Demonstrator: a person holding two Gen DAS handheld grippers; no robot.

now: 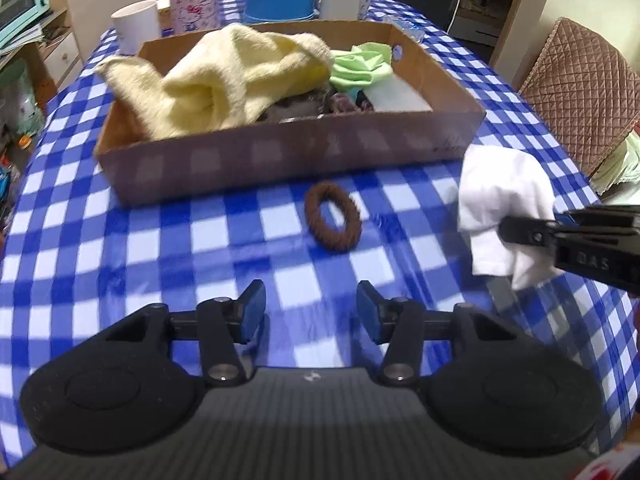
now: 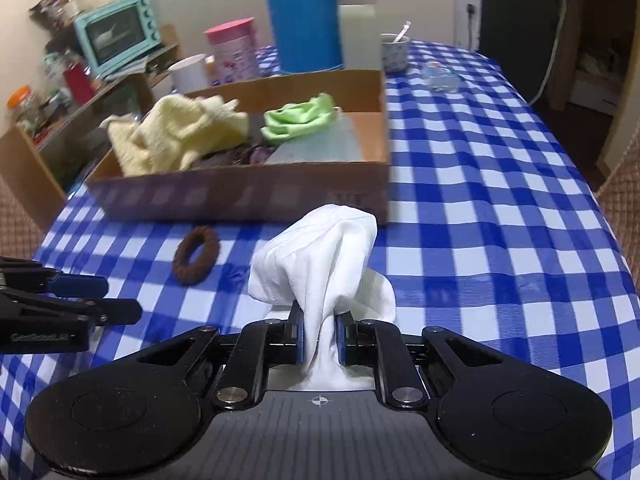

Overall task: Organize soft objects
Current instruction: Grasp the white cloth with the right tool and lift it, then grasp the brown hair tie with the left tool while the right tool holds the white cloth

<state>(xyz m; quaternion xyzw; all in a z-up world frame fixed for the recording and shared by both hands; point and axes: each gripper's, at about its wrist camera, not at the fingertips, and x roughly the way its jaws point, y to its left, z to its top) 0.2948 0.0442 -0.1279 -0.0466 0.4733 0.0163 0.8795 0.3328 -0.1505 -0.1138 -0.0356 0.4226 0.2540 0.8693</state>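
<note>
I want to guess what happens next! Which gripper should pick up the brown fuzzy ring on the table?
Left, probably. The left gripper is open and empty, and the brown ring lies on the tablecloth straight ahead of it. The right gripper is busy, shut on the white cloth.

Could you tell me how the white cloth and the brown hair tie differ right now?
The white cloth is pinched in the right claw; the brown hair tie lies free on the checked tablecloth. The white cloth is a bunched, crumpled sheet; the brown hair tie is a flat closed ring. The cloth is clearly bigger. Both are soft and sit outside the cardboard box.
</note>
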